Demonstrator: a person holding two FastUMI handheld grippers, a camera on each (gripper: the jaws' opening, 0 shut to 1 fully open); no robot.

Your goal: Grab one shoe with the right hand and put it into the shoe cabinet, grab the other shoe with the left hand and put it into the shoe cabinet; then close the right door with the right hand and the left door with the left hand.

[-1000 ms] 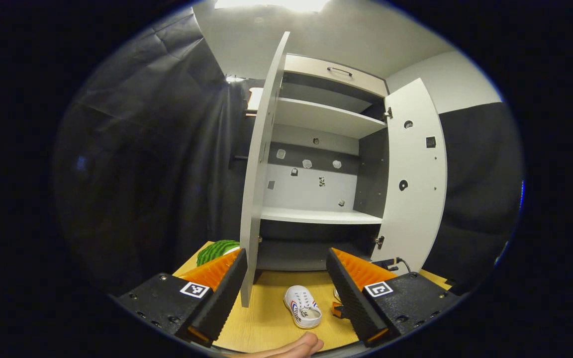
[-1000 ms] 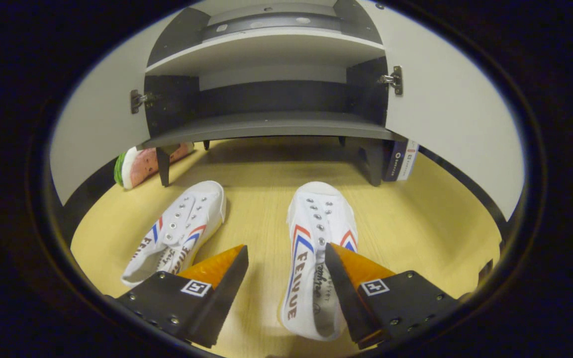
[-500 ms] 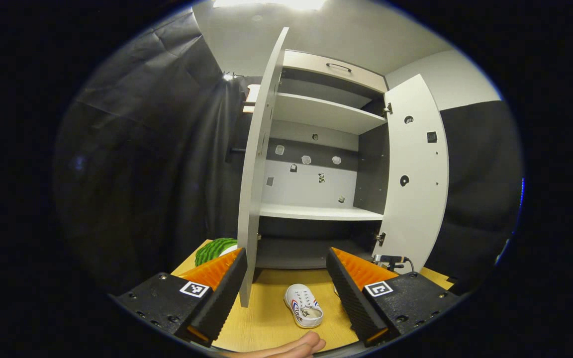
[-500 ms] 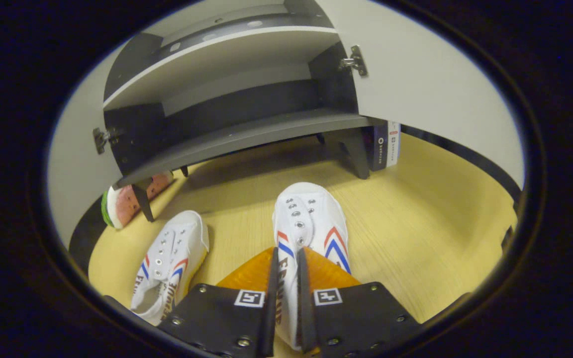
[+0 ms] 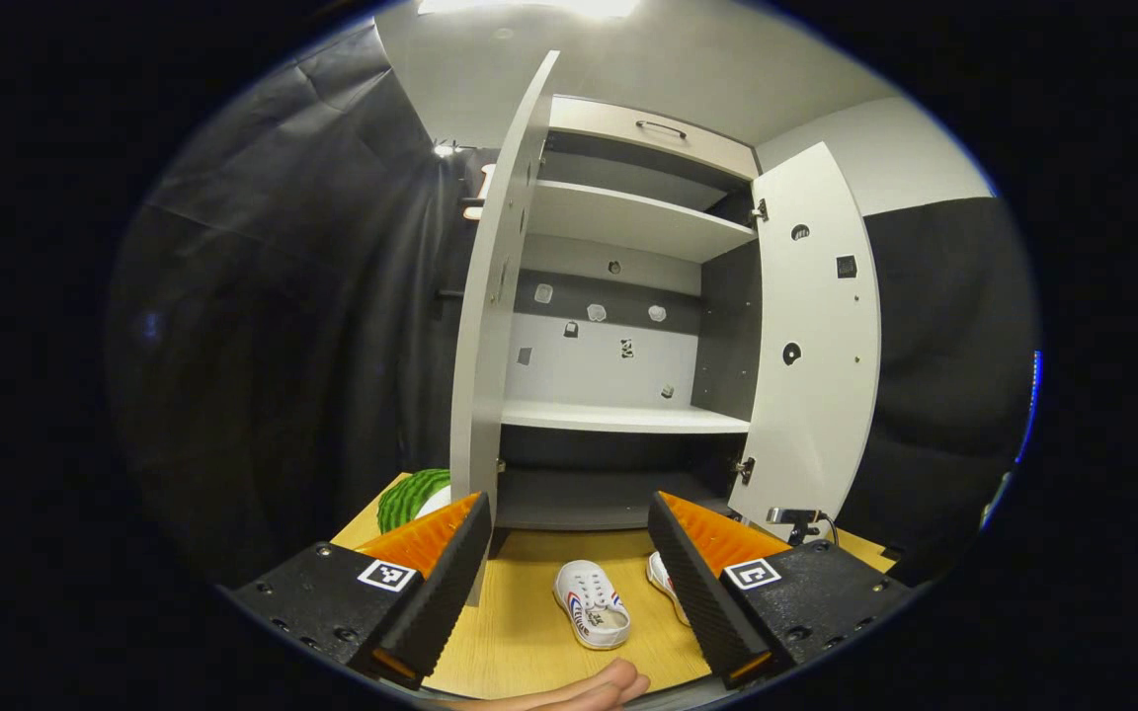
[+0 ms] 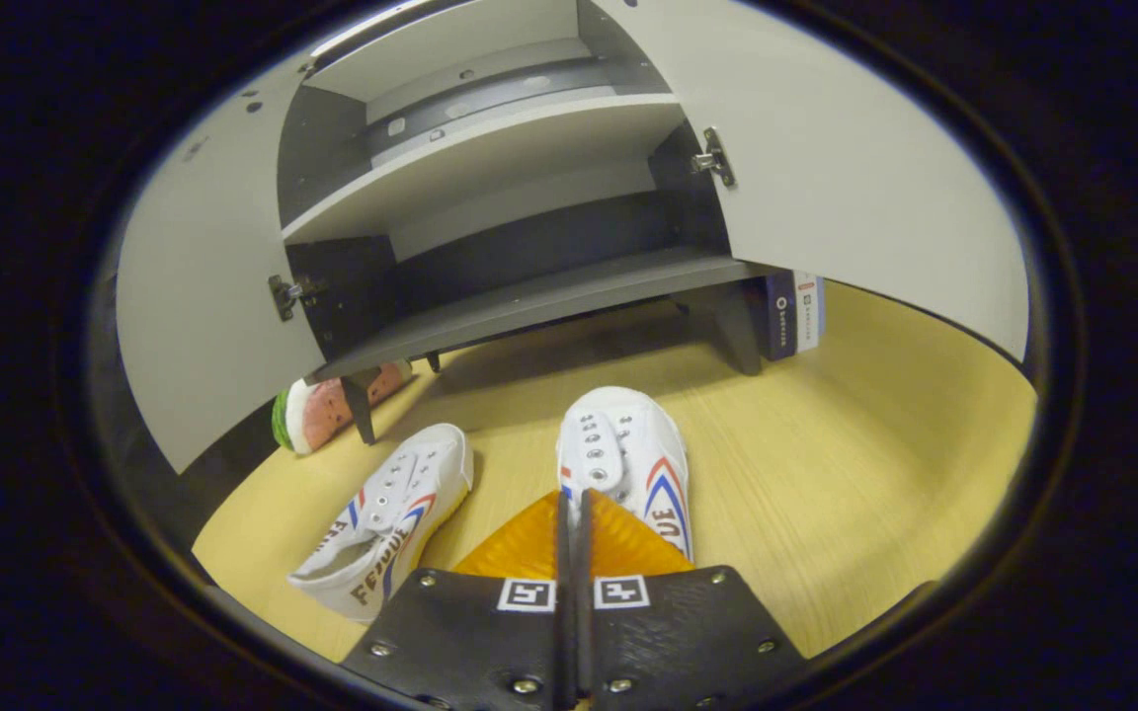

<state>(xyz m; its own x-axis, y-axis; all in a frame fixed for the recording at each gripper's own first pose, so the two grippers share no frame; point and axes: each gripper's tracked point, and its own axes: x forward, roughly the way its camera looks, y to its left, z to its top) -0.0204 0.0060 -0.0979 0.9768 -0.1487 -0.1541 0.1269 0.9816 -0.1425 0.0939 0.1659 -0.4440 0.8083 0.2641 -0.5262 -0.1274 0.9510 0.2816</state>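
In the right gripper view, my right gripper (image 6: pixel 570 513) is shut on the side wall of a white shoe with red and blue stripes (image 6: pixel 633 449), whose toe points at the shoe cabinet (image 6: pixel 549 296). The second white shoe (image 6: pixel 386 518) lies on the wooden floor to its left. In the left gripper view, my left gripper (image 5: pixel 569 588) hangs open well back from the cabinet (image 5: pixel 618 420), holding nothing. Between its fingers, a shoe (image 5: pixel 589 617) lies far below. Both cabinet doors, the left door (image 5: pixel 485 296) and the right door (image 5: pixel 816 346), stand wide open.
A watermelon-slice toy (image 6: pixel 327 410) lies by the cabinet's left leg. A dark box (image 6: pixel 794 314) stands behind its right leg. The cabinet has white shelves (image 5: pixel 628 222) above a dark bottom shelf. A thumb (image 5: pixel 579 688) shows at the lower edge of the left gripper view.
My right gripper went from open around the shoe to shut on its side wall, and its view has tipped up toward the cabinet. My left gripper stayed open and drifted slightly.
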